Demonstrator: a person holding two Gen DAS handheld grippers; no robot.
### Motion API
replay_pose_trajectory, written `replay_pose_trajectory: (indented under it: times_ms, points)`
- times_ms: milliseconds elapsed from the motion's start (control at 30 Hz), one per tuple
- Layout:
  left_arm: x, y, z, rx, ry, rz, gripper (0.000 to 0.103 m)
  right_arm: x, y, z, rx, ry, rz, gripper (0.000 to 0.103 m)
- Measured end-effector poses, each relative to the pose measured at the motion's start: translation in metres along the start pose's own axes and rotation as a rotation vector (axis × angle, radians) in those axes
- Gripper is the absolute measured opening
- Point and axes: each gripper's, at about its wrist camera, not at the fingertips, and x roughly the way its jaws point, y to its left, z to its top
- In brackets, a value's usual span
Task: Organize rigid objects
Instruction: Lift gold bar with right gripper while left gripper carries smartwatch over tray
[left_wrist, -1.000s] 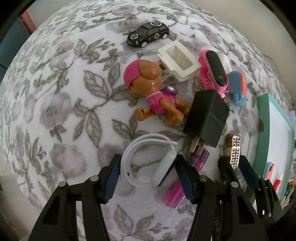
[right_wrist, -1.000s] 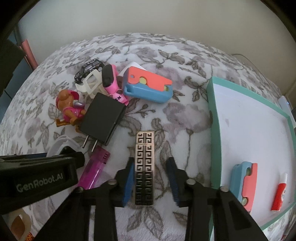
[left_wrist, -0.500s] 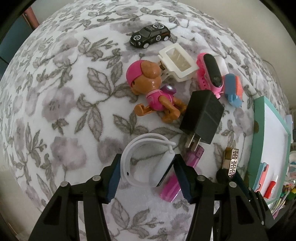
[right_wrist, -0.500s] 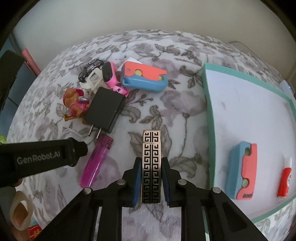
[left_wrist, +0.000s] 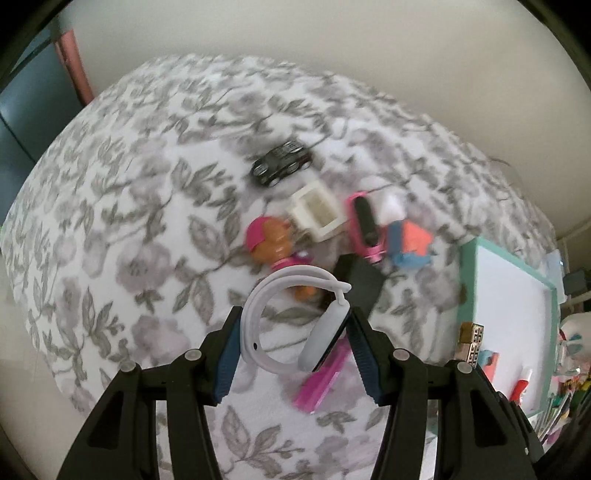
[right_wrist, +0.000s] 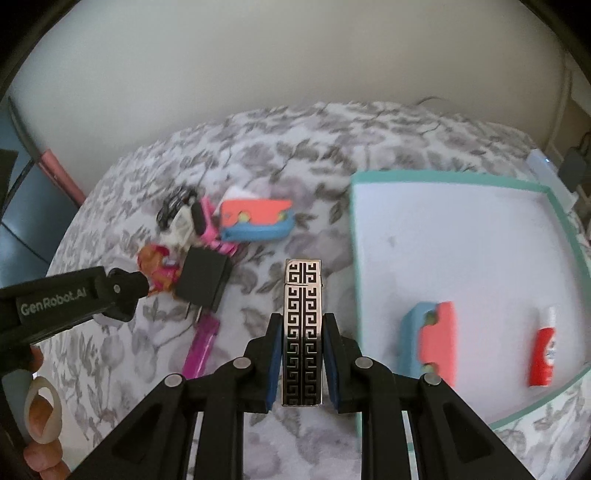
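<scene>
My left gripper (left_wrist: 291, 347) is shut on a white smartwatch band (left_wrist: 291, 321) and holds it above the floral cloth. My right gripper (right_wrist: 302, 356) is shut on a silver lighter with a black key pattern (right_wrist: 302, 325), lifted above the cloth just left of the teal-rimmed white tray (right_wrist: 561, 210). In the tray lie a blue-and-coral block (right_wrist: 432, 339) and a small red tube (right_wrist: 543, 354). The lighter also shows in the left wrist view (left_wrist: 470, 341).
On the cloth lie a pink lighter (left_wrist: 321, 380), a black charger (right_wrist: 201, 280), a pup figure (left_wrist: 271, 240), a white frame (left_wrist: 317, 210), a pink watch (left_wrist: 364, 225), a blue-and-coral block (right_wrist: 255, 219) and a black toy car (left_wrist: 282, 164). A wall stands behind.
Both grippers have risen from the cloth, the left with the white band, the right with the patterned lighter. The right gripper has shifted toward the tray.
</scene>
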Motion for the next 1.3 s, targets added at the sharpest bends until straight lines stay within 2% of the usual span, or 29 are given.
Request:
replay_pose_trajectory:
  times_ms: [300,467,600,733,1200,1300]
  points:
    - [0.002,-0.068,0.001,0.154,-0.069,-0.028,0.057,-0.01,-0.058,0.013,0.109,-0.042,-0.062,0.022]
    - [0.004,-0.109,-0.003,0.236,-0.071,-0.111,0.057,-0.014,-0.091,0.017,0.178,-0.047,-0.103,0.022]
    - [0.01,-0.134,-0.008,0.292,-0.083,-0.136,0.057,-0.011,-0.11,0.018,0.193,-0.032,-0.168,0.022]
    - [0.021,-0.154,-0.009,0.325,-0.053,-0.146,0.057,-0.007,-0.129,0.017,0.243,-0.012,-0.19,0.022]
    - [0.041,-0.202,-0.009,0.385,-0.047,-0.217,0.058,0.0,-0.161,0.017,0.295,0.013,-0.249,0.022]
    - [0.047,-0.208,-0.016,0.416,-0.044,-0.199,0.058,0.001,-0.164,0.016,0.303,0.019,-0.253,0.022]
